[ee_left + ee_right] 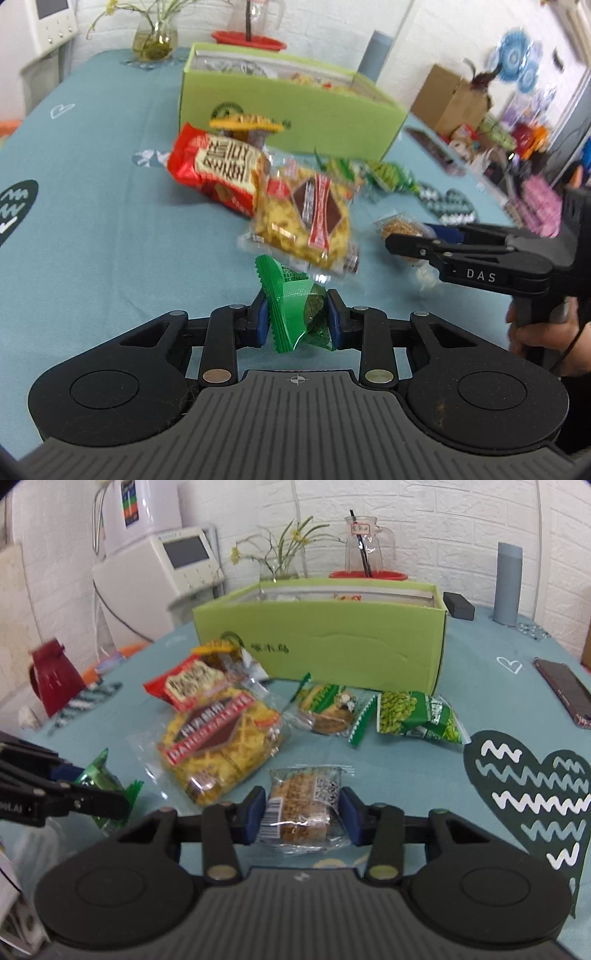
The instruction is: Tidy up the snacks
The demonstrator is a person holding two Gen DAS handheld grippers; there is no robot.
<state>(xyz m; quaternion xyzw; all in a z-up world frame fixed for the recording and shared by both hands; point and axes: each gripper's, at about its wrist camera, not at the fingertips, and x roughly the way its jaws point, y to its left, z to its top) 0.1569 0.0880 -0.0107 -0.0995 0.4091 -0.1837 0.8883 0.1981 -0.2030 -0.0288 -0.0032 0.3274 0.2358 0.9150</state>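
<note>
In the left wrist view, a small green foil snack packet is being gripped between the blue pads of the left tongs, which are closed on it, and it is being held just above the teal surface. Ahead, a clear pack of yellow waffle biscuits and a red snack bag are lying on the cloth, with the open green cardboard box behind them already holding some packets. The right tongs are being seen from the side here, at the right edge.

In the right wrist view, a clear-wrapped grain bar is sitting between the pads of the right tongs. The pads are lying close to both of its sides, but whether it is being clamped or only straddled cannot be told. A green pea packet and a green-edged biscuit packet are lying near the box front.

The step in hand is judged to be the pick-up of two snacks at once. Next, each one would need to be lifted clear of the waffle pack, carried over the box rim and released inside, with the grip on the grain bar being confirmed first.
</note>
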